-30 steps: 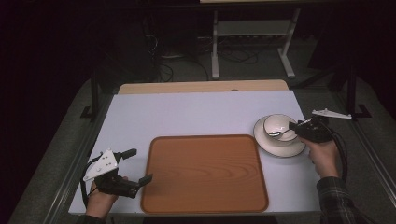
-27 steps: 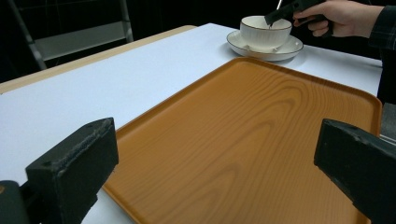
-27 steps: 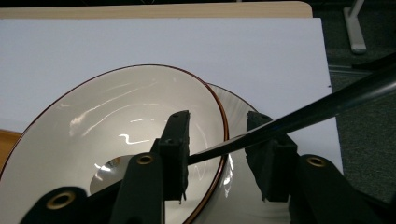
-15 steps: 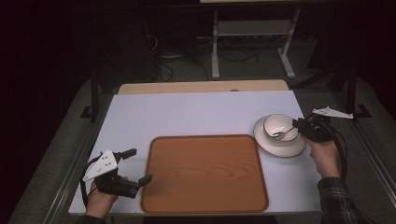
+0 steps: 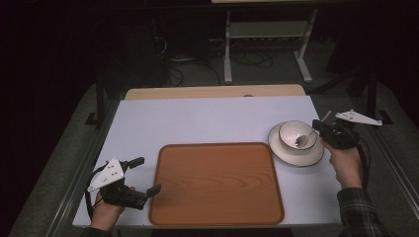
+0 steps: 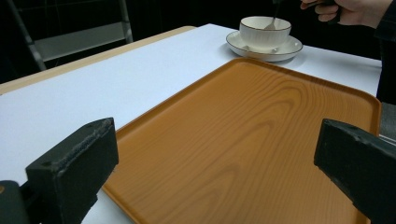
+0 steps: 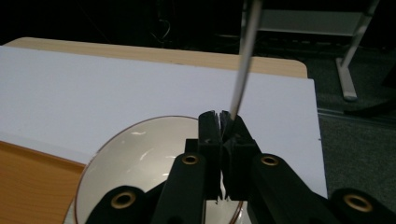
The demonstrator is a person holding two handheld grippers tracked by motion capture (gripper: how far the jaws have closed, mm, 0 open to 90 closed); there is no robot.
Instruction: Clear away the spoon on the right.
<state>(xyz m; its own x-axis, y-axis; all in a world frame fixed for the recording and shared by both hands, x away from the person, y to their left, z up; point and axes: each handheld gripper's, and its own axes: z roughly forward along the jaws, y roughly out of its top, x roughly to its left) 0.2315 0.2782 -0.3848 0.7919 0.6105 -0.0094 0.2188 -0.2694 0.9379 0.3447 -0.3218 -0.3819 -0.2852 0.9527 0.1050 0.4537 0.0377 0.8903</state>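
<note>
Over the bowl point(image 5: 296, 135) at the counter's point(image 5: 207, 123) right side, my right gripper point(image 5: 320, 131) has just closed on the spoon point(image 5: 307, 138) handle — its tip sits in the bowl. My left gripper point(image 5: 146, 175) rests released beside the tray point(image 5: 215, 183).

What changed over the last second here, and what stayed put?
The right gripper has just closed its jaws on the spoon handle and lifted a little; the spoon's tip is in the bowl. The left gripper, open by the tray, the saucer and bowl stayed put.
</note>
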